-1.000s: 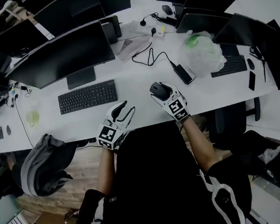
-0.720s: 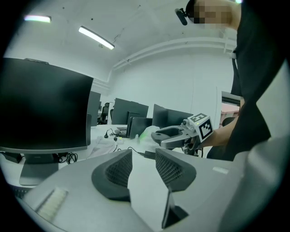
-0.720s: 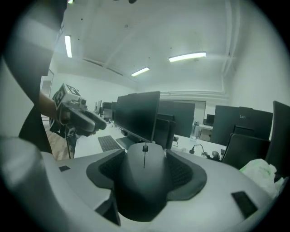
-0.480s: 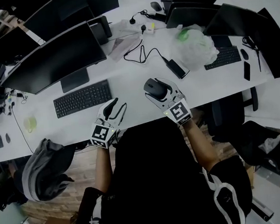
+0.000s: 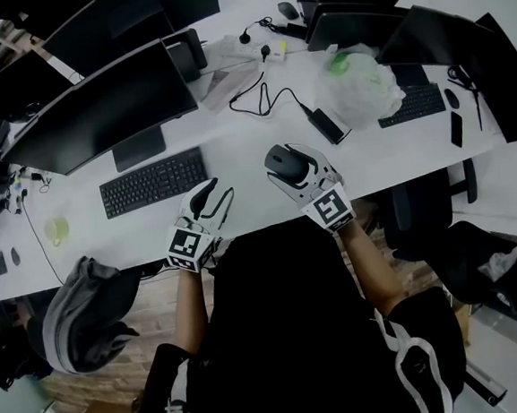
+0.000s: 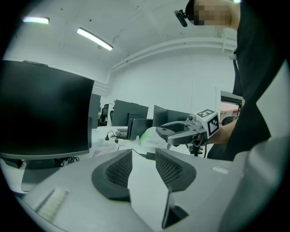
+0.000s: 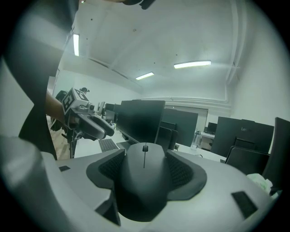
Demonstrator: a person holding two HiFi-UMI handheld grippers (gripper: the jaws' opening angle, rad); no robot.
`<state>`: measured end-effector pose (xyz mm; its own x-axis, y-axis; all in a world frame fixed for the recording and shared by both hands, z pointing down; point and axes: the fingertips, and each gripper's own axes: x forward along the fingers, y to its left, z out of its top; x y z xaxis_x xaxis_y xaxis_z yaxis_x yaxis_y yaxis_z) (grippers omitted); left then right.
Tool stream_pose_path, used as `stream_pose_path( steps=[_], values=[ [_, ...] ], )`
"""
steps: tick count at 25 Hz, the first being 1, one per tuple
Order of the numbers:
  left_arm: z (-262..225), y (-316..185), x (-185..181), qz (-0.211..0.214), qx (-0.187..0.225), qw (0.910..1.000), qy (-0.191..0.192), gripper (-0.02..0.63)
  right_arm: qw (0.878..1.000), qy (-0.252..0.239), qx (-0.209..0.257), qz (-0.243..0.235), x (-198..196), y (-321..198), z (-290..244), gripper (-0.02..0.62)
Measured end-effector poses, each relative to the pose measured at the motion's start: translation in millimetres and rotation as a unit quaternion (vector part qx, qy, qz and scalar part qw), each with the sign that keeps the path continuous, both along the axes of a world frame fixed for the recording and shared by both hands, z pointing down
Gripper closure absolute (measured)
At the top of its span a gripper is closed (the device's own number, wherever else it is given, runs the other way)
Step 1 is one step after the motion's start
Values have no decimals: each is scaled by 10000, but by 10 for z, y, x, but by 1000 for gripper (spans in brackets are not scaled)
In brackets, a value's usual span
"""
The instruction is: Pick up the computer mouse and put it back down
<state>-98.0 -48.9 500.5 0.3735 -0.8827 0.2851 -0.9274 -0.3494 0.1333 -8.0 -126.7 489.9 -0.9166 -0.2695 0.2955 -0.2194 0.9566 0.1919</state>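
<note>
A black computer mouse (image 5: 285, 164) (image 7: 144, 179) is held off the white desk (image 5: 244, 148) between the two pads of my right gripper (image 5: 293, 164) (image 7: 145, 174), which is shut on its sides. In the right gripper view the mouse fills the gap, scroll wheel facing away. My left gripper (image 5: 211, 199) (image 6: 144, 168) hovers at the desk's near edge, right of the black keyboard (image 5: 155, 181); its jaws stand open with nothing between them. From the left gripper view my right gripper (image 6: 181, 134) shows in the air with the mouse in it.
A large dark monitor (image 5: 106, 105) stands behind the keyboard. A black cable and power brick (image 5: 325, 125) and a crumpled plastic bag (image 5: 362, 84) lie beyond the mouse. More monitors and a second keyboard (image 5: 410, 105) are at the right. A grey backpack (image 5: 86, 308) sits below the desk's left.
The right gripper has lifted the mouse off the desk and now holds still with it. The left gripper has stayed where it was.
</note>
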Motion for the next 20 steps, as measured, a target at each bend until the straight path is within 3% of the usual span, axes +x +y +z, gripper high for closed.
stream_pose_path(
  steps=[20],
  values=[
    [147, 72, -59, -123, -129, 9997, 179, 449, 9993, 98, -198, -286, -276, 59, 135, 305]
  ],
)
